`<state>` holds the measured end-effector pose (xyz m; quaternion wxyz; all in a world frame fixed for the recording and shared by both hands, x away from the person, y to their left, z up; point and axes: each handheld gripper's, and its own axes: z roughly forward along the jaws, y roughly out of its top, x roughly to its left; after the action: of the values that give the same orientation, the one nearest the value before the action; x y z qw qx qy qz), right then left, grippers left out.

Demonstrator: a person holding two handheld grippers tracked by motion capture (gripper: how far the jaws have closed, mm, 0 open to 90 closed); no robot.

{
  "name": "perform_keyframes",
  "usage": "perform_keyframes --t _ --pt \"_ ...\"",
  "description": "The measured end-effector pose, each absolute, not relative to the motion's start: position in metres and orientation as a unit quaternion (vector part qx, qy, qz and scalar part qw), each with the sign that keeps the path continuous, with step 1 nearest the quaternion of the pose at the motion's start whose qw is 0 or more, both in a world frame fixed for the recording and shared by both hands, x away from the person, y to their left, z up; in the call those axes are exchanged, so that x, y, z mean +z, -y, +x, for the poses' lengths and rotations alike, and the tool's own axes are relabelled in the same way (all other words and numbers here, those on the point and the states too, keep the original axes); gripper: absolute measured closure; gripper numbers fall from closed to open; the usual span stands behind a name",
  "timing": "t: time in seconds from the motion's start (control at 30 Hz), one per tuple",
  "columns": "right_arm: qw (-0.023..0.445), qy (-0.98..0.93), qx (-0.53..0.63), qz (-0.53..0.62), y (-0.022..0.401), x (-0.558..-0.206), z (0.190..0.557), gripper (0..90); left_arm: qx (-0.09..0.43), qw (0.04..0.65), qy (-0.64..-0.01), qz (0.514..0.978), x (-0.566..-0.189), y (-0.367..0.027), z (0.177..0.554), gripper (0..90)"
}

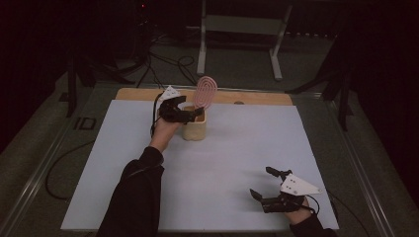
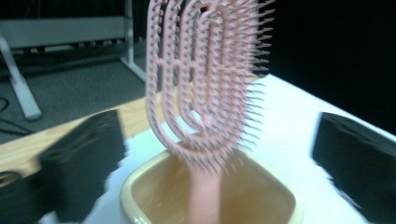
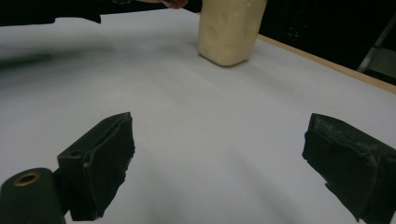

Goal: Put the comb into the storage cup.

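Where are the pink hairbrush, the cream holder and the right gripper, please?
pink hairbrush (image 2: 205, 79), left gripper view, on its bristled head.
cream holder (image 1: 194, 130), high view, on its front wall.
right gripper (image 1: 263, 183), high view, between its open jaws.

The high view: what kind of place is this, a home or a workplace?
Probably a lab or recording workspace, not a home. A white table stands alone in a dark room, cables trail over the floor behind it, and a bare metal stand sits beyond. A brush stands in a cup.

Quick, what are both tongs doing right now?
Left tongs: open, at the cup with the pink brush.
Right tongs: open, holding nothing.
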<state>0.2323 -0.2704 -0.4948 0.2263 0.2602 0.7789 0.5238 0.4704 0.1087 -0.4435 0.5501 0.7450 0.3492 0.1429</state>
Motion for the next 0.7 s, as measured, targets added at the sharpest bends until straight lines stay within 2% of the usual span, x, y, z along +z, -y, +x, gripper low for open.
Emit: perform_keyframes --t 0.7 --pt "0.227 -0.779 0.522 0.263 0.271 -0.495 0.233 8.5 0.126 0.528 -0.329 0.773 -0.427 -0.128 0.452 0.0"
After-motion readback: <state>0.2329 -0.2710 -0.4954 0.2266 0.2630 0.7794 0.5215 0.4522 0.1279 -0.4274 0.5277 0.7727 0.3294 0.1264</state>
